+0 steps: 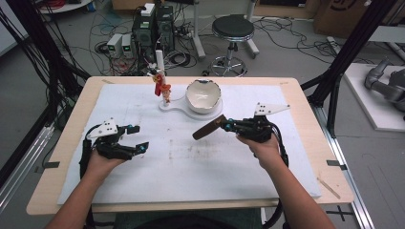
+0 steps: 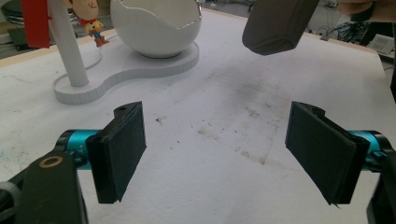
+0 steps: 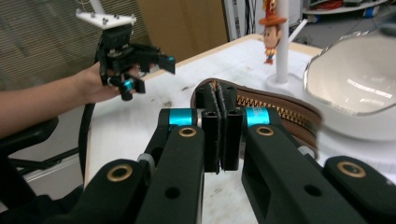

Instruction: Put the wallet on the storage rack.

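Brown pouch (image 1: 206,129) held aloft, pointing toward the left claw (image 1: 135,139).
Right claw (image 1: 225,125) is clamped on its end; the left, jaws apart, waits across the tabletop (image 1: 191,167).

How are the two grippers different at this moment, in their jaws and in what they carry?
The left gripper has its jaws wide apart with nothing between them; the right gripper is shut on a brown zippered pouch. The left gripper sits low over the white mat; the right gripper holds the pouch in the air near the eggshell-shaped bowl. Both have black jaws and are held by a hand.
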`<action>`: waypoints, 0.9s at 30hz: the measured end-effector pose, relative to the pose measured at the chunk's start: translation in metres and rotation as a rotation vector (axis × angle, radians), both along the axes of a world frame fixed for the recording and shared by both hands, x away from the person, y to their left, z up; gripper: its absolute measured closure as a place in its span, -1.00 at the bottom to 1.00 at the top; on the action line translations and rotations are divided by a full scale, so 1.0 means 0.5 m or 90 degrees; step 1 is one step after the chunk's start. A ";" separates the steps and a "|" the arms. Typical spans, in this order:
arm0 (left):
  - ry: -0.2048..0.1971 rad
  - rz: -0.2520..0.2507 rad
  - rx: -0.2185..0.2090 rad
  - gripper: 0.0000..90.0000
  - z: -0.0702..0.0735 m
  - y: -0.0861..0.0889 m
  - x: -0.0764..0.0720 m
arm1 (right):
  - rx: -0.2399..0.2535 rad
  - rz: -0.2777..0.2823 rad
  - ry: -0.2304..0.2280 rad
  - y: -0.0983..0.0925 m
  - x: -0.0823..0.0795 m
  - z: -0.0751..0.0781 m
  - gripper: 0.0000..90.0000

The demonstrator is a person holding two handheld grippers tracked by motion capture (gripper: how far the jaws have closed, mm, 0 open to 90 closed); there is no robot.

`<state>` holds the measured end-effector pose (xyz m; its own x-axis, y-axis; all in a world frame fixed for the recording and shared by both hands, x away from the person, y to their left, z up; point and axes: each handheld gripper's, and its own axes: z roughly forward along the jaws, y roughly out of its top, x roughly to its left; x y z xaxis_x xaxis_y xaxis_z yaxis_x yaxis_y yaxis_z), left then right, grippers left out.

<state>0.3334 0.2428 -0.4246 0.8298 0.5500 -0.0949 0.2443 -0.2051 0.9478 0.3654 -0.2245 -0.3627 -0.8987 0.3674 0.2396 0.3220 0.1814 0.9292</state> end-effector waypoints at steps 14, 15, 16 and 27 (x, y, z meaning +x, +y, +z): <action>0.000 0.002 -0.001 -0.55 0.001 0.001 -0.001 | 0.002 -0.013 -0.023 0.042 0.070 0.046 1.00; -0.001 0.002 -0.001 -0.55 0.001 0.001 -0.001 | 0.001 -0.015 -0.025 0.046 0.076 0.048 1.00; -0.001 0.002 -0.001 -0.55 0.001 0.002 -0.001 | -0.001 -0.018 -0.026 0.049 0.081 0.050 1.00; -0.001 0.003 -0.002 -0.55 0.001 0.004 -0.001 | -0.001 -0.030 -0.036 0.070 0.132 0.065 1.00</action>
<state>0.3329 0.2447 -0.4239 0.8277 0.5529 -0.0961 0.2442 -0.2007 0.9487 0.4315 -0.1892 -0.3301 -0.8922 0.4105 0.1882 0.2771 0.1687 0.9459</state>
